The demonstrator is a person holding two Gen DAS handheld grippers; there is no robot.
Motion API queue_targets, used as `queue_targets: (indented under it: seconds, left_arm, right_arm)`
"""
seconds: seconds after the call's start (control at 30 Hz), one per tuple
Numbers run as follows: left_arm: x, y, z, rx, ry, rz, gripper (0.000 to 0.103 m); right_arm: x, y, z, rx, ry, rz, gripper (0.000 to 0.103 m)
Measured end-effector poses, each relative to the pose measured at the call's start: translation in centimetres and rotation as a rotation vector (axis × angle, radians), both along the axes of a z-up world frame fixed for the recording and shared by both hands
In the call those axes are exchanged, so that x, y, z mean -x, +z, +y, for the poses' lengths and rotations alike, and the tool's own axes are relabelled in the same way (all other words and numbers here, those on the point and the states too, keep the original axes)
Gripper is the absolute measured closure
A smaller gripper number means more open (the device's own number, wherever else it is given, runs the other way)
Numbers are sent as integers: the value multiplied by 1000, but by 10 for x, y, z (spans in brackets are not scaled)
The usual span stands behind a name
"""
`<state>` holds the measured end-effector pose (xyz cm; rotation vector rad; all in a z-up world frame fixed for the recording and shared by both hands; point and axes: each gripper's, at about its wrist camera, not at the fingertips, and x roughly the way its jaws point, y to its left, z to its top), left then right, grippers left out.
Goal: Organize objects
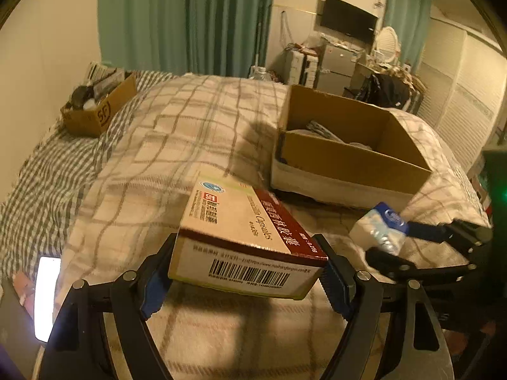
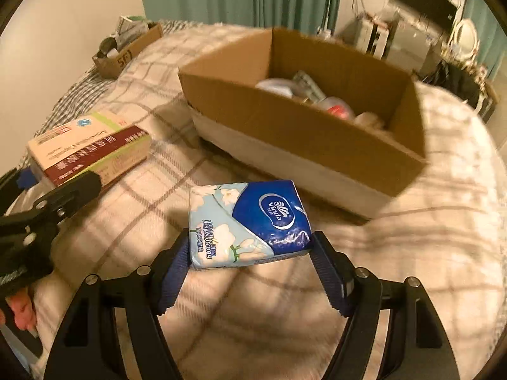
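My left gripper (image 1: 245, 264) is shut on a cream and dark-red medicine box (image 1: 244, 237), held above the checked bedspread. The box also shows in the right wrist view (image 2: 88, 148) at the left, with the left gripper (image 2: 63, 199) on it. My right gripper (image 2: 250, 253) is shut on a blue Vinda tissue pack (image 2: 250, 221), held above the bed. In the left wrist view the tissue pack (image 1: 380, 226) sits at the right between the right gripper's fingers (image 1: 421, 231). A large open cardboard box (image 2: 317, 145) holding several items lies just beyond both grippers; it also shows in the left wrist view (image 1: 348, 158).
A smaller cardboard box (image 1: 95, 110) full of items sits at the bed's far left by the wall, also seen in the right wrist view (image 2: 126, 53). A lit phone screen (image 1: 47, 297) lies at the left. Furniture, a fridge and a wall TV (image 1: 348, 19) stand beyond the bed.
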<state>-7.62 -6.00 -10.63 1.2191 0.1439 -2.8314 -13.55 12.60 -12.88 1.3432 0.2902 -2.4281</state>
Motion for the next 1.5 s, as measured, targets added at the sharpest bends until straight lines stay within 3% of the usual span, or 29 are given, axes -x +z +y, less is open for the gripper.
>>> queue_targets:
  seconds: [0.27, 0.3, 0.33, 0.4, 0.5, 0.63, 0.7, 0.77, 0.8, 1.0, 1.3, 1.5]
  left_arm:
    - [-22, 24, 22, 11, -59, 50, 23]
    - [-23, 26, 23, 7, -63, 55, 31]
    - [-25, 30, 24, -6, -75, 61, 61]
    - [-24, 34, 25, -36, -85, 49, 68]
    - [-21, 31, 22, -110, -97, 14, 68]
    - [-24, 19, 22, -87, -97, -24, 66]
    - [-25, 15, 21, -98, -95, -42, 59]
    - [-25, 13, 22, -78, -86, -36, 36]
    - [-23, 12, 24, -64, -81, -31, 33]
    - [-7, -1, 47, -33, -130, -68, 30]
    - [17, -32, 106, 96, -271, -147, 30]
    - [25, -60, 133, 288, -304, -206, 30]
  right_arm:
    - [-40, 44, 20, 4, -21, 106, 30]
    - [-45, 51, 20, -4, -22, 125, 30]
    - [-48, 56, 20, -7, -23, 141, 31]
    - [-55, 69, 23, -5, -26, 170, 31]
    - [-63, 85, 30, -10, -35, 209, 30]
    - [-68, 90, 36, 10, -45, 217, 30]
    - [-68, 88, 38, 22, -47, 211, 30]
    - [-65, 82, 40, 26, -53, 201, 30]
    - [-63, 79, 41, 30, -56, 195, 30]
    - [-48, 61, 52, 32, -80, 163, 30]
    - [-26, 52, 101, 43, -183, 158, 30]
    - [-20, 41, 119, 117, -187, 113, 30]
